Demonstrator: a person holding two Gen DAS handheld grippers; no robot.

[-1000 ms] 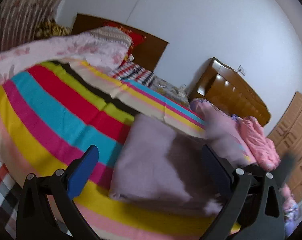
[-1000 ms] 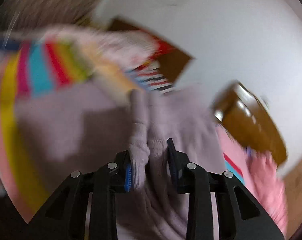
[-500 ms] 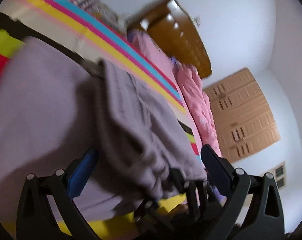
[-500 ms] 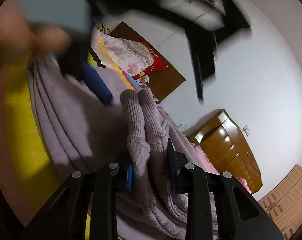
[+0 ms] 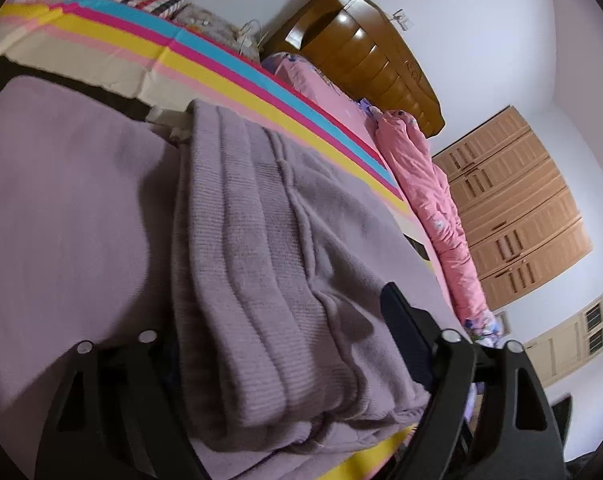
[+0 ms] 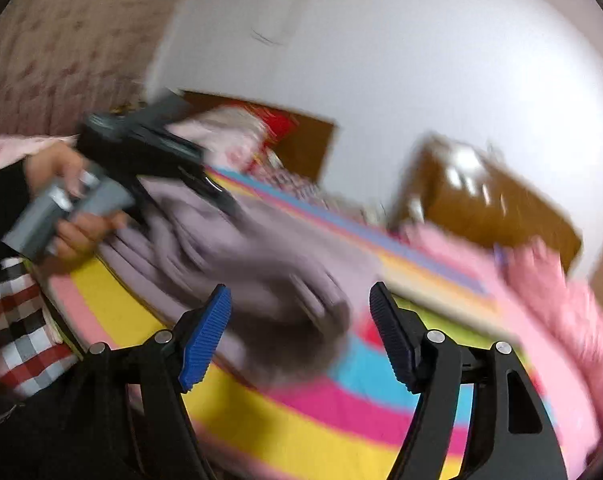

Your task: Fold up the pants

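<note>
Lilac knit pants (image 5: pixel 269 280) lie folded in layers on a striped bedspread (image 5: pixel 205 52). My left gripper (image 5: pixel 285 344) is open, its jaws set wide around the folded stack, with the left pad hidden behind cloth. In the blurred right wrist view the pants (image 6: pixel 261 248) lie beyond my right gripper (image 6: pixel 297 336), which is open and empty above the bedspread (image 6: pixel 321 420). The left gripper (image 6: pixel 149 152) also shows there, held by a hand over the pants' far end.
A pink quilt (image 5: pixel 425 184) lies along the bed's far side. A wooden headboard (image 5: pixel 365 48) and wardrobe (image 5: pixel 521 216) stand behind. A checked cloth (image 6: pixel 17 332) is at the near left; pillows (image 6: pixel 237 136) are at the bed's head.
My right gripper has let go of the pants' cuff end, opened and pulled back. My left gripper has moved in low over the folded stack.
</note>
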